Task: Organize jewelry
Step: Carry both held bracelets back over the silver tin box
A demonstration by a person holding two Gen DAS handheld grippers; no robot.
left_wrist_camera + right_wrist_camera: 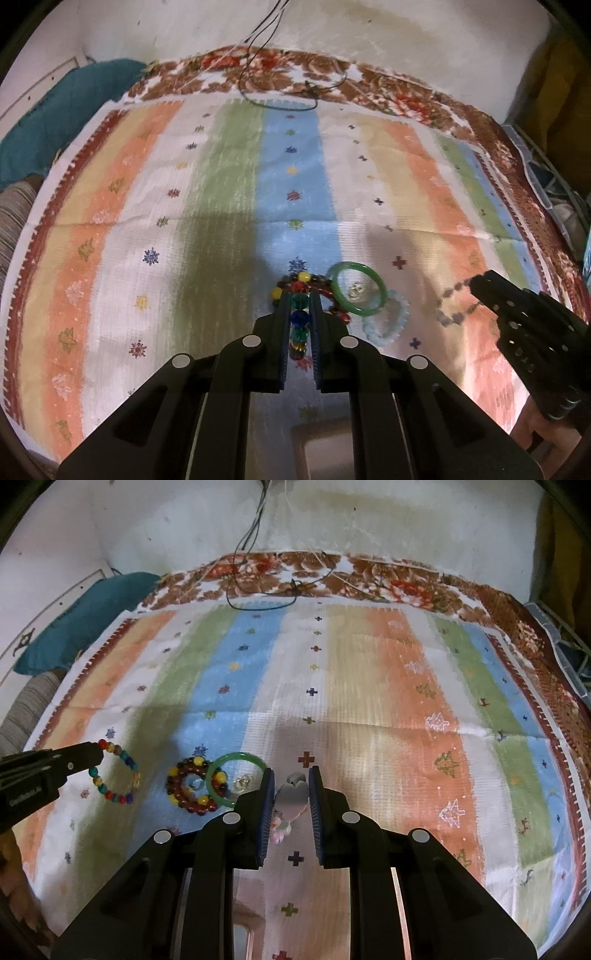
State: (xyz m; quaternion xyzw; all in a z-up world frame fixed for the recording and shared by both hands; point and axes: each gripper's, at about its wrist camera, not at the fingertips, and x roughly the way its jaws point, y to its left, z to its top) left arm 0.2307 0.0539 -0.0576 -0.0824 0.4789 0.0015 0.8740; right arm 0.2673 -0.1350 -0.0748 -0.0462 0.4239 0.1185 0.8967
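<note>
The multicoloured bead bracelet (298, 321) is caught between the fingers of the left gripper (298, 295), which are closed nearly together on its beads; in the right wrist view its loop (116, 771) hangs out from the fingertips towards 3 o'clock. The right gripper (291, 775) has its fingers partly closed around a pale pink bead bracelet (291, 797), blurred, with its strand trailing back towards 6 o'clock. Between the two grippers lies the cluster on the striped cloth (369, 686): a dark red bead bracelet (190, 786) touching a green bangle (236, 775), a small clear ring (243, 783) inside the bangle, and a light blue bracelet (388, 317) overlapping the bangle at 5 o'clock in the left view. The left gripper sits just at the cluster's near edge, so it is the closer one. Open cloth runs wide towards 12 and 2 o'clock; a thin black cord (258, 598) lies at the far edge.
</note>
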